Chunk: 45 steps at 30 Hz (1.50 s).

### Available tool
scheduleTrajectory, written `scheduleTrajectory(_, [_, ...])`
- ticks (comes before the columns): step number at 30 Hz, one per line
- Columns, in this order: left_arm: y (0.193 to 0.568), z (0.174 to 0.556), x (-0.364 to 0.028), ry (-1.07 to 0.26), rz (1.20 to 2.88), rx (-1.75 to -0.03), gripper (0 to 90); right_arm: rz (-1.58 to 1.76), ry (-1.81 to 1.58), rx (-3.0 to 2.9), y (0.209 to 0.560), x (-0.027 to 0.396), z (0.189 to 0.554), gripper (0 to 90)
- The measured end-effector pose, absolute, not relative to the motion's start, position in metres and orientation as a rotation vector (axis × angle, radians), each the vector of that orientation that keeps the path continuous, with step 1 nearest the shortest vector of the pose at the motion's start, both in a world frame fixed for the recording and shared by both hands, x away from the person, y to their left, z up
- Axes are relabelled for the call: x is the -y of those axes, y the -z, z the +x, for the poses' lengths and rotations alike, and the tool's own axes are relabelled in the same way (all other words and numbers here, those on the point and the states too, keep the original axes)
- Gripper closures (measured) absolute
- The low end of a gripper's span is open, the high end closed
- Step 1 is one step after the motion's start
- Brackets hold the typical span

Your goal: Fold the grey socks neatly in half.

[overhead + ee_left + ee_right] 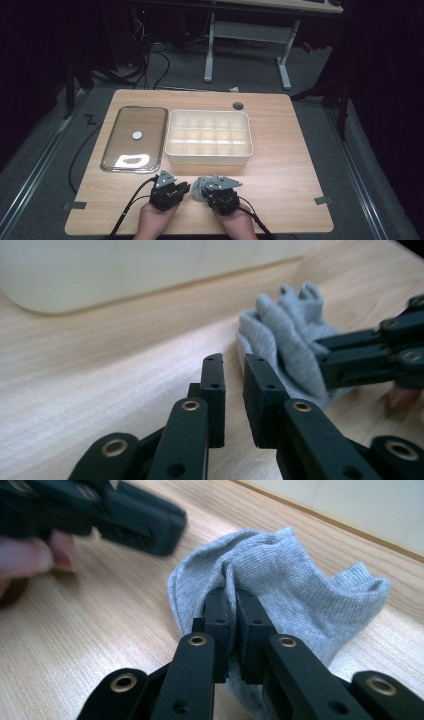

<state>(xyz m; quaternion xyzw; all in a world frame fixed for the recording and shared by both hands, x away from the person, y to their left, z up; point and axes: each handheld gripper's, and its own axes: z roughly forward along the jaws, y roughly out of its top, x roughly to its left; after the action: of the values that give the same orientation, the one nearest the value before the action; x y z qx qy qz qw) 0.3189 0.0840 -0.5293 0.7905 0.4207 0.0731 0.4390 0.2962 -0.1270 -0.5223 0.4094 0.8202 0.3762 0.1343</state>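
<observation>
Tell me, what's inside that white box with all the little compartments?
Every compartment of the white box that the high view looks into appears bare. The near wall hides the bottom of the front row, so something flat could lie there. The grey sock lies outside, held by the right gripper.

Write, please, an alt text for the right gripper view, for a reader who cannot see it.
The right gripper pinches a fold of a grey sock that lies bunched on a light wooden table. The left gripper is blurred at upper left, with the wall of a pale plastic box beyond.

A crumpled grey sock [280, 575] lies bunched on the wooden table's near edge, before the divided box.
</observation>
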Motion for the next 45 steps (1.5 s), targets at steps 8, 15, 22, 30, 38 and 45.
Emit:
scheduleTrajectory(8, [0.534, 0.316, -0.076, -0.141, 2.029, -0.971, 85.4, 1.154, -1.096, -2.369, 0.514, 0.125, 0.296, 86.1])
scheduleTrajectory(15, [0.534, 0.311, -0.073, -0.137, 2.046, -0.931, 85.7, 1.113, -1.048, -2.389, 0.512, 0.115, 0.300, 86.3])
scheduleTrajectory(22, [0.535, 0.309, -0.071, -0.169, 2.060, -0.923, 86.3, 1.112, -1.068, -2.394, 0.510, 0.113, 0.297, 86.3])
scheduleTrajectory(30, [0.535, 0.308, -0.068, -0.197, 2.069, -0.908, 87.4, 1.105, -1.075, -2.412, 0.518, 0.115, 0.291, 86.3])
scheduleTrajectory(38, [0.535, 0.306, -0.068, -0.207, 2.078, -0.900, 89.5, 1.125, -1.107, -2.389, 0.524, 0.116, 0.290, 86.2])
scheduleTrajectory(45, [0.510, 0.309, -0.076, -0.289, 1.967, -0.880, 90.0, 1.126, -1.132, -2.391, 0.527, 0.116, 0.291, 87.2])
